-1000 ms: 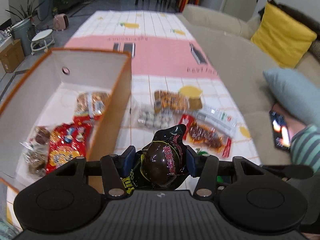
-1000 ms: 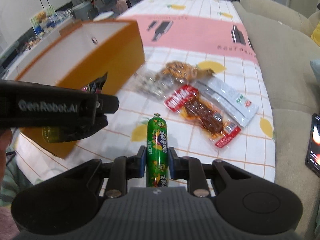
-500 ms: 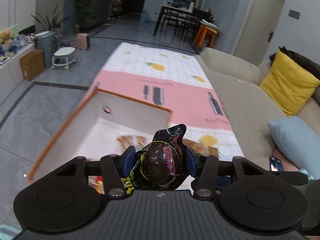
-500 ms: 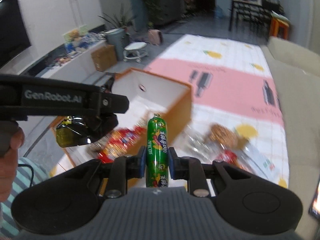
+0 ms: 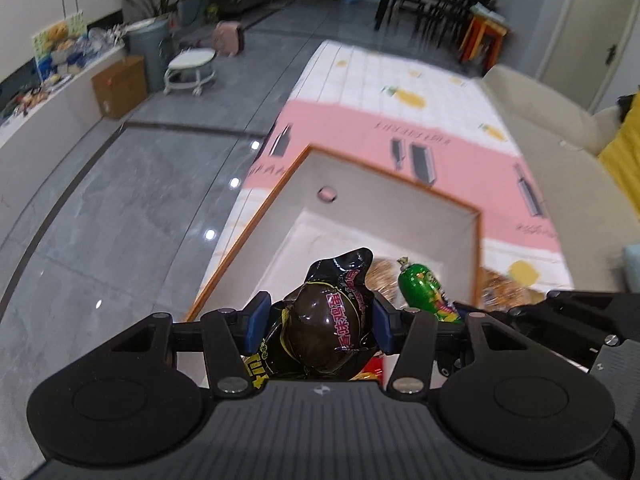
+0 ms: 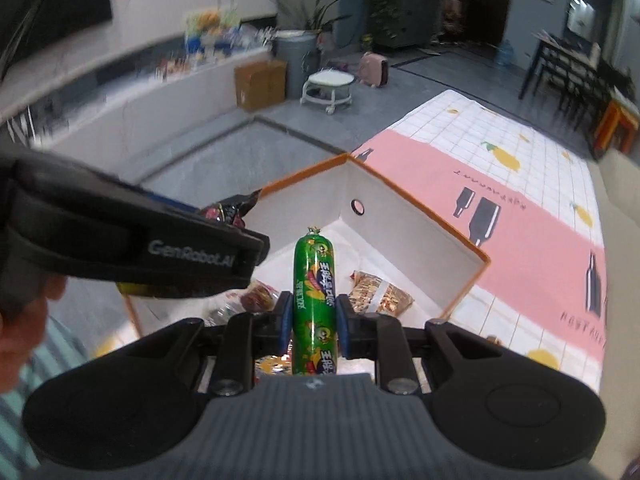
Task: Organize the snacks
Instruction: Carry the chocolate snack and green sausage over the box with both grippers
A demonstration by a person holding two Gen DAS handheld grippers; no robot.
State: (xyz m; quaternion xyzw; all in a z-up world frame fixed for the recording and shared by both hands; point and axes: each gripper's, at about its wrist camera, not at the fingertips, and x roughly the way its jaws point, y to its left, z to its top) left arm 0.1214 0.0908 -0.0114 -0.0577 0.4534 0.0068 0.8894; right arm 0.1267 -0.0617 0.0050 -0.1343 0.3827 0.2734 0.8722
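Left wrist view: the left gripper [image 5: 318,322] is clamped on a glossy dark-brown wrapped snack with red lettering [image 5: 326,328], its blue pads pressing both sides. Past it, toward 12 o'clock, stands the open orange-edged white storage box [image 5: 476,240] on a pink-and-white checked mat [image 5: 460,160]. At 2 o'clock from the dark snack, the tip of a green plastic-wrapped sausage stick [image 5: 420,284] pokes in.

Right wrist view: the right gripper [image 6: 314,322] is closed on the green sausage stick [image 6: 314,280], upright over the box [image 6: 420,232]. A clear packet of golden snacks [image 6: 378,294] lies inside at 3 o'clock. The left gripper [image 6: 224,216] sits at 10 o'clock.

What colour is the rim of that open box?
Orange; the box rim runs round white inner walls, clearest in the right wrist view.
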